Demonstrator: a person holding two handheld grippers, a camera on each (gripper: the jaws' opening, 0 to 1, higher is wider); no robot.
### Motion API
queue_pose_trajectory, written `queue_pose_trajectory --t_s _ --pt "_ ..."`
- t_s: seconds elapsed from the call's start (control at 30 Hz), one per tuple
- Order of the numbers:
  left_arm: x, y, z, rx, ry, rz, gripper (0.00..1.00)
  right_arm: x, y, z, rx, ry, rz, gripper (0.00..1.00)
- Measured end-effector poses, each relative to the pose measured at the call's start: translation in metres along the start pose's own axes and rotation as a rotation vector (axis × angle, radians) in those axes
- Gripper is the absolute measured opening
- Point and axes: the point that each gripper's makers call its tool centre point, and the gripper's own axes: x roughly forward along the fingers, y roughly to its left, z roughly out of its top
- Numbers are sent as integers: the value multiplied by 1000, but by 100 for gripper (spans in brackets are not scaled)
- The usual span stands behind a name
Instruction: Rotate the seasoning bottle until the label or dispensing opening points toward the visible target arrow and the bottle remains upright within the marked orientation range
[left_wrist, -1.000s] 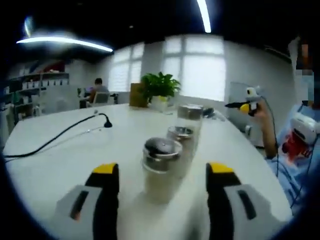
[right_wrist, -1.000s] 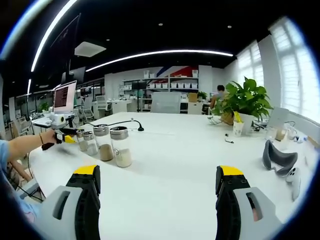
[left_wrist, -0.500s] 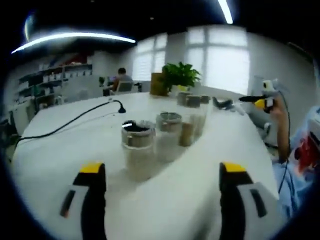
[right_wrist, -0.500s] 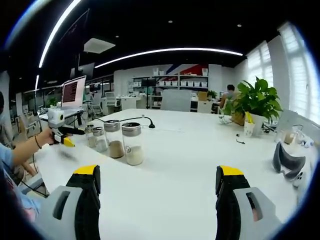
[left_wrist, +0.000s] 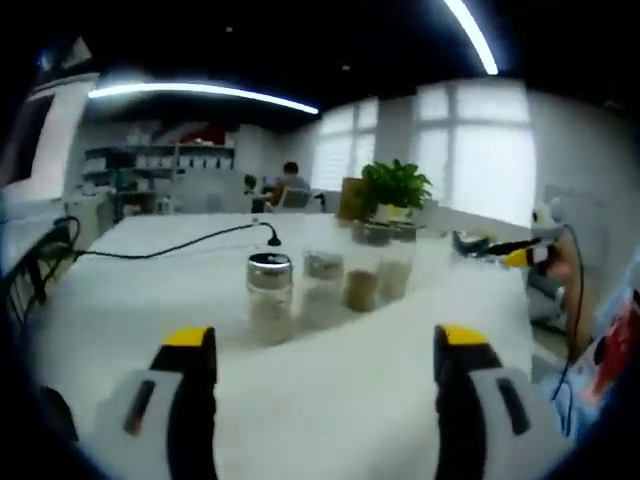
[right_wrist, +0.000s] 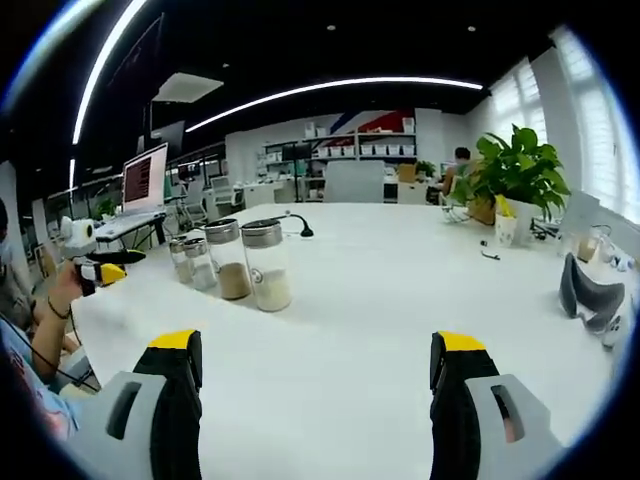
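Standing upright: 4 glass bottles (right_wrist: 267, 265), metal caps, white table (right_wrist: 400, 300).

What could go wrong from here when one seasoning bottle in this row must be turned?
1. The seasoning bottles stand close together in a row, so the open right hand-held gripper may bump a neighbour and tip it.
2. The left gripper view is blurred, so aiming the left hand-held gripper may be poor.
3. I see no target arrow on the white table, so the final direction may be misjudged.
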Motion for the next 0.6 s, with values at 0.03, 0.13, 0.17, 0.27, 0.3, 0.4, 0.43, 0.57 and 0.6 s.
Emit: queue_pose_trajectory --t_s 0.03,0.13,0.17,0.27,0.3,0.4,0.43,0.57,0.6 --pt "-4 -3 -2 10 4 10 95 1 1 1 5 -6 5 98" --pt "-9 -8 -8 -1 24 19 95 3 7 2 13 -11 36 98" --pt "-9 -10 -11 -14 36 12 95 3 9 2 16 -11 45 98" --pt "-4 -15 -16 -46 49 -12 91 3 16 1 6 -1 76 98" --pt "-3 -19 -17 -58 48 -24 88 3 18 1 0 0 77 99" --pt "3 -33 -21 -55 45 -61 82 2 18 3 -16 -14 61 99" --pt "4 -35 -22 -53 48 -72 83 2 18 4 -17 -19 62 99" --pt "4 -36 -20 -43 34 -61 87 2 24 5 20 -38 97 99" --pt "4 -35 -20 -35 38 -52 90 2 25 5 20 -39 96 99"
